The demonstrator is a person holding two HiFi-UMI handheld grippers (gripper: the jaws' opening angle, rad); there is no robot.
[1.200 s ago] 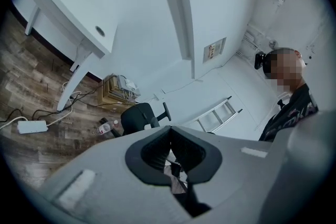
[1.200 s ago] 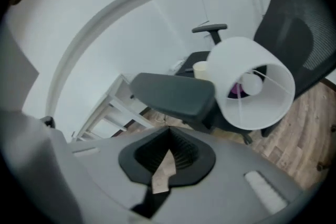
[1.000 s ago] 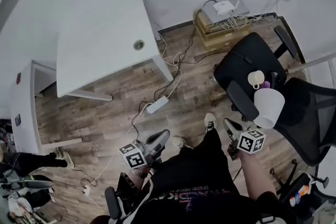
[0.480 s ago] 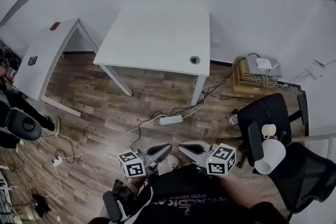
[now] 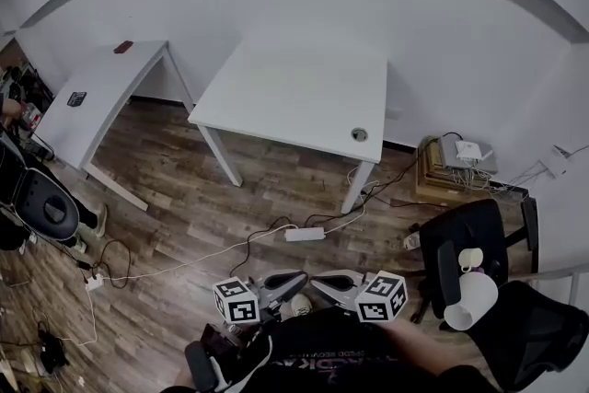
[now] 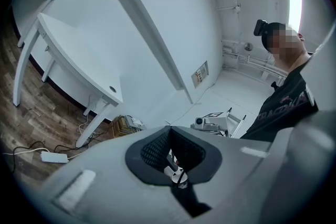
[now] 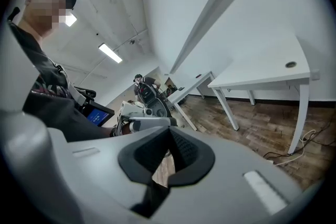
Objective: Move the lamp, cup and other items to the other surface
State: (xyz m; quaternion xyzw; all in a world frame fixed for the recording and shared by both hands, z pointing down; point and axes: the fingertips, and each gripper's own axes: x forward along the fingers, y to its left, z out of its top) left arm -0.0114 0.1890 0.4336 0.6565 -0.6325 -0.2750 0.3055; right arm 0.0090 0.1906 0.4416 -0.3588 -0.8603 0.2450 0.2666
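While both grippers were held low before the person's lap, tips nearly meeting, the left gripper [image 5: 296, 277] had its jaws together with nothing between the pads. The right gripper [image 5: 319, 279] was likewise closed and empty. Each gripper view showed the pads pressed flat on one another.

Surface and room: wood-plank floor [image 5: 193, 198] beneath the grippers. A power strip [image 5: 304, 235] lay on it just beyond them, with cables trailing off left and right. Farther out stood a white desk [image 5: 304, 87] with a round cable hole [image 5: 359, 134] near its right front corner. A second white table [image 5: 101, 97] stood at an angle to its left. White walls ran behind both. A stack of boxes [image 5: 456, 175] with a small white device on top sat against the wall at right.

Task items: lamp [image 5: 471, 297] and cup [image 5: 470, 259] sat on a black chair [image 5: 474, 225] to the right of the right gripper, well apart from the desk. The cup was on the seat, mouth up, just beyond the lamp. Only the lamp's white shade showed. Its long axis ran lower left to upper right in the head view, and the open mouth faced lower left, toward the person. Whether it stood or lay on its side could not be told.
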